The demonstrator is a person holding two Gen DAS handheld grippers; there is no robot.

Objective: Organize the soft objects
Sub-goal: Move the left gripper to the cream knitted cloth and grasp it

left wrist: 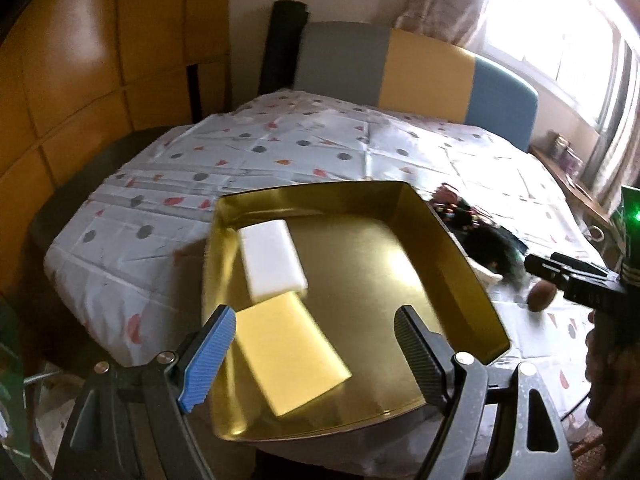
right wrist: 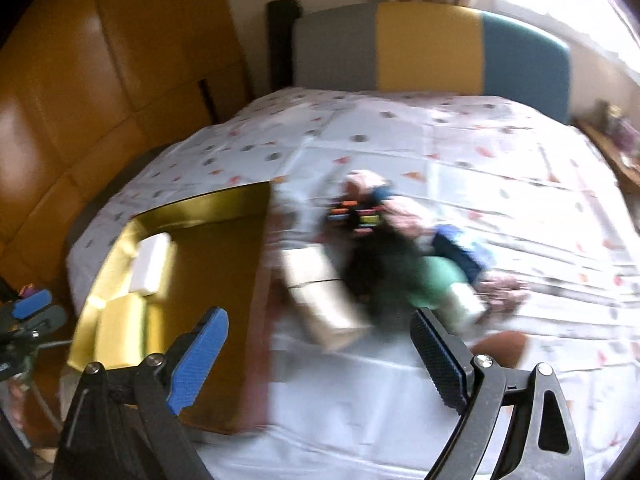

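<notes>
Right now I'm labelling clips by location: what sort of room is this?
Most likely a bedroom: a bed under a patterned sheet, a padded headboard, and a curtained window.

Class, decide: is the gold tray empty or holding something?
Holding something: a white sponge and a yellow sponge lie inside the gold tray.

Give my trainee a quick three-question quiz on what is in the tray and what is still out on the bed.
1. True or false: the shiny gold metal tray is empty.
2. Which block lies farther from the left tool: the white foam block or the yellow foam block?
3. Where is the blurred heap of soft items: (a) in the tray, (b) on the patterned bedsheet?

Key: 1 false; 2 white; 3 b.
</notes>
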